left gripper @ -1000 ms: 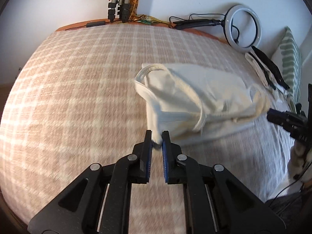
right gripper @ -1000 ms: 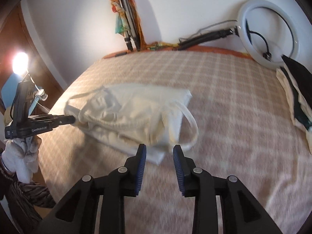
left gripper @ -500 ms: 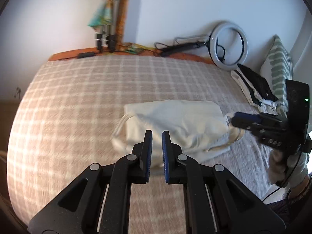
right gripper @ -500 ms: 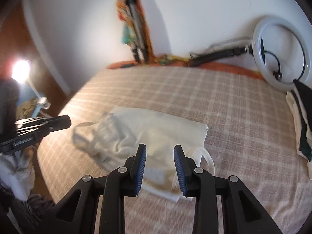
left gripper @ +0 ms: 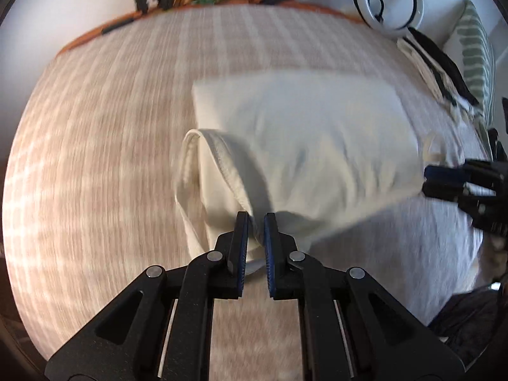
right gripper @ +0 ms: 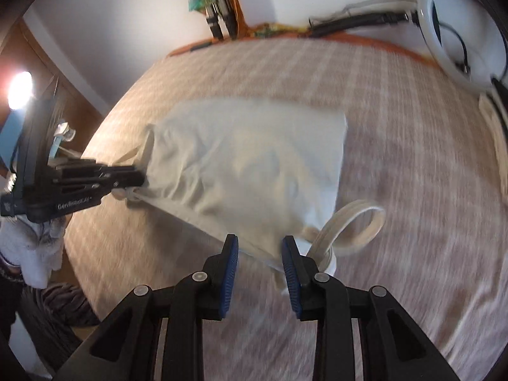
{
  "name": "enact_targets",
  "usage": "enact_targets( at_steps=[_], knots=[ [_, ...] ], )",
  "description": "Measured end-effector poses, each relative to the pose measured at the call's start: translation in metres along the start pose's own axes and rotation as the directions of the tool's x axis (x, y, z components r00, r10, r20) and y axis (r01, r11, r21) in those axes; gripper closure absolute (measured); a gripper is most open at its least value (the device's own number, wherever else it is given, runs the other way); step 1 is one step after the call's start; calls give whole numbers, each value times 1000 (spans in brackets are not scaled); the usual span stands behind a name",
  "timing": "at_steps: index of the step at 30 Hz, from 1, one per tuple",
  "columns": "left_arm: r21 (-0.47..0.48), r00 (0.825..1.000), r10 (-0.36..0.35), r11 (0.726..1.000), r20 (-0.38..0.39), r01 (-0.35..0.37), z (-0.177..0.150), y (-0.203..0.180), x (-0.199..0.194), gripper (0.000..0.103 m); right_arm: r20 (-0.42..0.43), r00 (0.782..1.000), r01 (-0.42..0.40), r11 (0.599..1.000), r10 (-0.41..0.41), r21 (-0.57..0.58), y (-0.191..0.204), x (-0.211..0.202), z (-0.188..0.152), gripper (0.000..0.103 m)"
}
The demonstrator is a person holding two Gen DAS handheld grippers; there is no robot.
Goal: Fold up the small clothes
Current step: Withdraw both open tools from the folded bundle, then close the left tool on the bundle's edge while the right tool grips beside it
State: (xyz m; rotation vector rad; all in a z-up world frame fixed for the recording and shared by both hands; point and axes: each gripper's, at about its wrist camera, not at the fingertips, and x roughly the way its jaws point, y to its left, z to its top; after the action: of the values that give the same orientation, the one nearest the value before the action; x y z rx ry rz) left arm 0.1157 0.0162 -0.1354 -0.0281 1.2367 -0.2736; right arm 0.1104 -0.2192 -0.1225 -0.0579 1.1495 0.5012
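Observation:
A cream sleeveless top [left gripper: 304,146] lies folded on the checked bedspread [left gripper: 95,158]. My left gripper [left gripper: 253,222] is shut on its near strap corner, with cloth pinched between the blue pads. In the right wrist view the same top [right gripper: 247,165] lies ahead, and the left gripper [right gripper: 136,176] grips its left corner. My right gripper [right gripper: 259,247] is open, its jaws astride the top's near edge, next to a strap loop [right gripper: 355,225]. The right gripper also shows at the right of the left wrist view [left gripper: 428,179].
A ring light [left gripper: 389,0] leans on the wall at the back right. A stack of folded clothes [left gripper: 435,63] and a striped pillow [left gripper: 476,54] lie at the right. A tripod [right gripper: 219,9] stands by the wall. A lamp [right gripper: 19,92] glows at the left.
Both grippers have dropped back down to the top from a raised position. The left gripper now pinches the strap corner, and the right gripper's open jaws have reached the near edge.

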Motion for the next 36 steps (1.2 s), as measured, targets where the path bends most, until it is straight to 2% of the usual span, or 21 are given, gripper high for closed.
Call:
enact_targets(
  at_steps=[2,4,5,9,11,14,20,21,22,24,25,31,33,34,36],
  knots=[
    [1,1000,20,1000,6,-20,-16,3,-4,95,-9,1000,-4,1000,4,-3,-2,-2,-12,76],
    [-18,1000,19,1000,23,-18,-26,7,-13,95,-9,999,46,999,-46,-21,-1,-5,-21,73],
    [-20,999,20,1000,37,-19,-29,8,-18,95,-5,999,42,999,-42,-19,-1,-9,-22,73],
    [-57,991,16,998,132,-9,-33,12,-48,95,81,996,-40,999,39,7,-6,-37,-22,73],
    [-100,984,-6,995,176,24,-32,17,-58,95,134,988,-81,996,78,22,-11,-51,-21,66],
    [-164,977,-39,984,209,75,-24,31,-65,95,207,974,-110,991,91,81,-25,-58,-18,61],
    [-248,975,-80,960,207,131,0,47,-45,94,210,965,-200,961,159,192,-53,-35,-10,61],
    [-270,976,-102,951,195,153,2,52,-39,87,203,964,-216,954,174,208,-57,-29,-9,61],
    [-290,974,-129,940,188,181,3,55,-31,75,199,962,-230,946,186,228,-62,-24,-9,60],
    [-327,969,-162,920,187,217,7,64,-23,57,194,959,-252,931,205,263,-67,-15,-9,60],
    [-346,967,-171,910,191,229,9,68,-19,55,193,957,-265,923,216,278,-72,-12,-9,59],
    [-466,957,-222,838,185,284,17,92,5,55,181,953,-293,896,245,333,-83,8,-10,57],
    [-479,952,-237,824,192,302,20,93,9,55,175,954,-292,893,245,341,-82,14,-7,57],
    [-475,952,-237,827,193,302,22,91,10,55,175,955,-286,895,238,342,-81,16,-6,57],
    [-435,966,-186,866,180,248,28,81,11,55,171,958,-276,901,230,336,-80,19,-3,57]
  ],
)
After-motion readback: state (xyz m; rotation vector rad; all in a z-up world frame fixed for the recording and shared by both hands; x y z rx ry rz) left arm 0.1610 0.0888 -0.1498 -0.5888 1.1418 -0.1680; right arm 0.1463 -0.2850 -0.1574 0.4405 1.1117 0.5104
